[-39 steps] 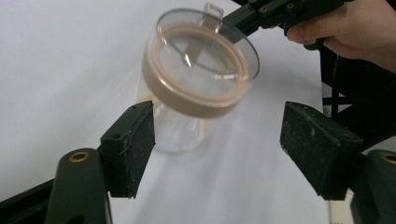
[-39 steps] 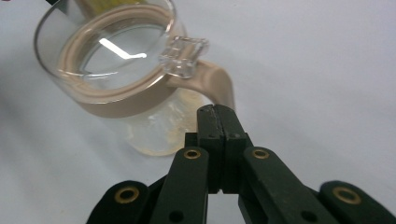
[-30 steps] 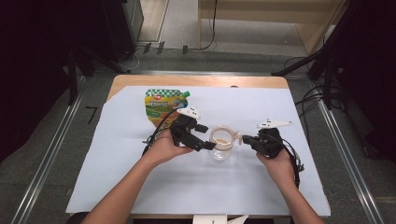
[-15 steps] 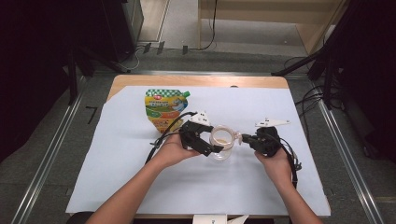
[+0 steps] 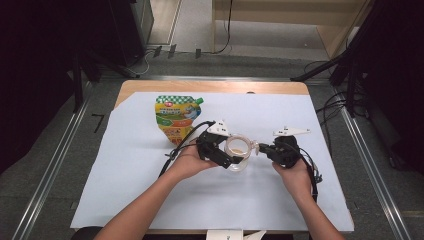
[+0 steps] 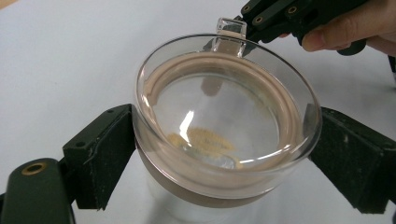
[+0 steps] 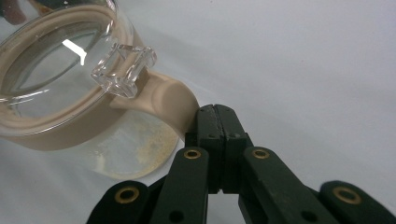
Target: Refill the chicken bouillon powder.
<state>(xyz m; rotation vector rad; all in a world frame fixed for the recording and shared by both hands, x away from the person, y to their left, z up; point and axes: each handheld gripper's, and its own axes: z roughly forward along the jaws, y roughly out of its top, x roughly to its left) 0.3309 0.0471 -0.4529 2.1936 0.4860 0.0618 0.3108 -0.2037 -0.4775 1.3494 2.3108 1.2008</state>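
A clear jar (image 5: pixel 239 151) with a beige-rimmed clear lid (image 6: pixel 219 116) stands on the white sheet at the table's middle. A little yellowish powder lies in its bottom. My left gripper (image 5: pixel 231 158) comes from the left, and its jaws straddle the lid (image 6: pixel 224 154), pads pressing on both sides of the rim. My right gripper (image 5: pixel 261 149) is at the jar's right, jaws shut together. Its tips (image 7: pixel 215 116) touch the end of the beige tab (image 7: pixel 163 100), just below the clear latch (image 7: pixel 122 69).
A green and yellow stand-up pouch (image 5: pixel 176 117) lies at the back left of the white sheet (image 5: pixel 125 190), close behind the left hand. A wooden table edge (image 5: pixel 215 86) runs along the far side. Cables trail from both grippers.
The left hand has moved right and a little down, bringing its jaws around the jar's lid. The right gripper and the jar have stayed in place.
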